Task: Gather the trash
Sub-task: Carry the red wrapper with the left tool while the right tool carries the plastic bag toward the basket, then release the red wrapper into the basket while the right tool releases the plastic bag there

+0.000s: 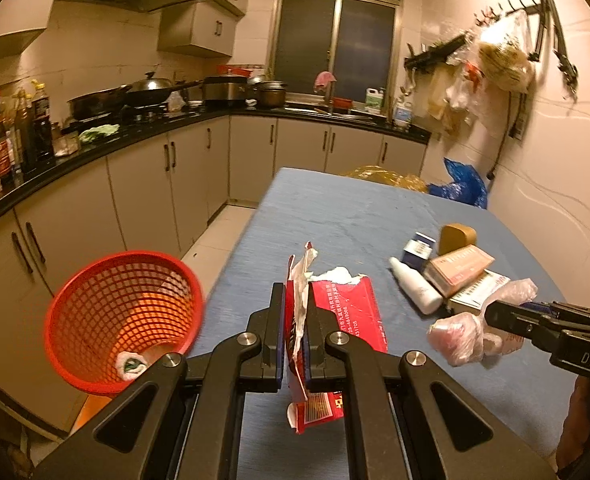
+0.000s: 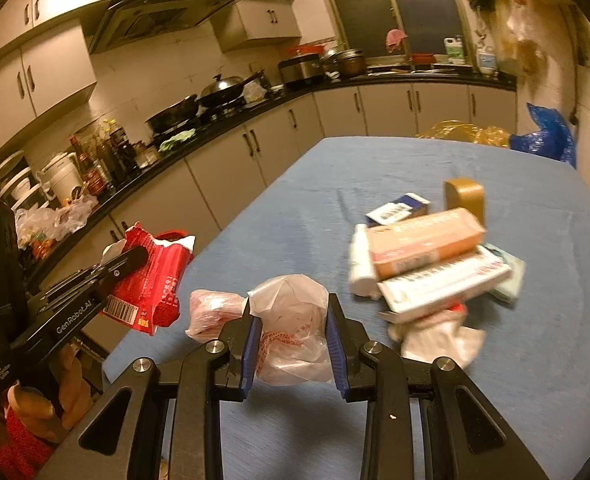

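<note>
Red wrapper (image 1: 337, 312) near table edge (image 1: 231, 256)

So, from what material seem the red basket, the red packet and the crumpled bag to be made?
Red basket: moulded plastic, probably; open lattice wall, even glossy colour.
Red packet: printed paper or film; torn white edge, creases.
Crumpled bag: thin translucent plastic film; wrinkles, see-through.

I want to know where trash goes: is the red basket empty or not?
Not empty. The red basket holds one crumpled white-green scrap at its bottom.
</note>
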`<state>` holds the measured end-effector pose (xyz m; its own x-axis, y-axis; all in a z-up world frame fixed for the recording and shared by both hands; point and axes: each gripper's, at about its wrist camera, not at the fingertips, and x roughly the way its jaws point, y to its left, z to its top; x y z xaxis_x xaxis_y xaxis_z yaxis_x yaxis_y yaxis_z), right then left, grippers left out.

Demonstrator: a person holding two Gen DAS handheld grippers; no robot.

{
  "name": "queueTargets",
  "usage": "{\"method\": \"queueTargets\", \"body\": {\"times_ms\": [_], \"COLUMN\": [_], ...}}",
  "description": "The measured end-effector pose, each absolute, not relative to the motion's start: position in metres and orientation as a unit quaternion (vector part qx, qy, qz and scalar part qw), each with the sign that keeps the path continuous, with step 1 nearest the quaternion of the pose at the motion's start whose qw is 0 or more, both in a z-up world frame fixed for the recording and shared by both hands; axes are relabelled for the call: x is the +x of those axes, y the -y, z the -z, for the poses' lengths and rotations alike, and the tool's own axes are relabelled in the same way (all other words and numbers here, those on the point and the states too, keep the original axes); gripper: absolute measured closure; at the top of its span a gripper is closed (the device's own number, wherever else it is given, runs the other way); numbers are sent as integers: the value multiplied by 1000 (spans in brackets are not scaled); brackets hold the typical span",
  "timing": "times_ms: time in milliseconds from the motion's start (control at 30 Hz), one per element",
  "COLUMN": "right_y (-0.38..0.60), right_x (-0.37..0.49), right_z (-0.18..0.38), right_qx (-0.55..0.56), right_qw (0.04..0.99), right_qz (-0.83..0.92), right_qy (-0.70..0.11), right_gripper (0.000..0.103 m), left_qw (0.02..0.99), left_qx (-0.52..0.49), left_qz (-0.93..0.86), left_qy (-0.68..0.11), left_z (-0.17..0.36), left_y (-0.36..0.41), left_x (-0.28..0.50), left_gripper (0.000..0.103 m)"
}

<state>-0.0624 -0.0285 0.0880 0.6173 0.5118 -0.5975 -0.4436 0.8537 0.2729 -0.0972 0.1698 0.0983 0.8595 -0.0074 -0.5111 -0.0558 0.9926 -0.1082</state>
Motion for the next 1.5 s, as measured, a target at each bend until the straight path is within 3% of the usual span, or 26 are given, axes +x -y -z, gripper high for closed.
{"method": "queueTargets", "body": {"times_ms": [567, 1133, 1200, 1233, 1267, 1333, 1500], "right_y": [-121, -231, -233, -233, -233, -230, -214], "right_x": [-27, 18, 21, 22, 23, 23, 18], "right_z": [-116, -81, -76, -75, -74, -74, -79], "right_qx": [-24, -36, -32, -30, -25, -16, -3], "right_qw": [875, 847, 847, 846, 845, 844, 849], "right_qz": [-342, -357, -355, -356, -358, -360, -359], "right_qy": [-341, -392, -395, -396, -397, -397, -388], "right_gripper": [70, 67, 66, 62, 60, 58, 57], "left_qw": [951, 934, 933, 933, 932, 935, 939], "left_qx": [-110, -130, -131, -133, -135, -133, -130], "left_qz": [-132, -173, -171, -171, -174, -182, -175], "left_qy": [-256, -286, -288, -288, -287, -274, -265], "left_z": [-94, -57, -55, -56, -56, -59, -68], "left_y": [-301, -360, -361, -361, -361, -360, -353], "left_x": [-100, -91, -91, -92, -92, -97, -103], "left_gripper": [97, 96, 93, 83, 65, 49, 49]}}
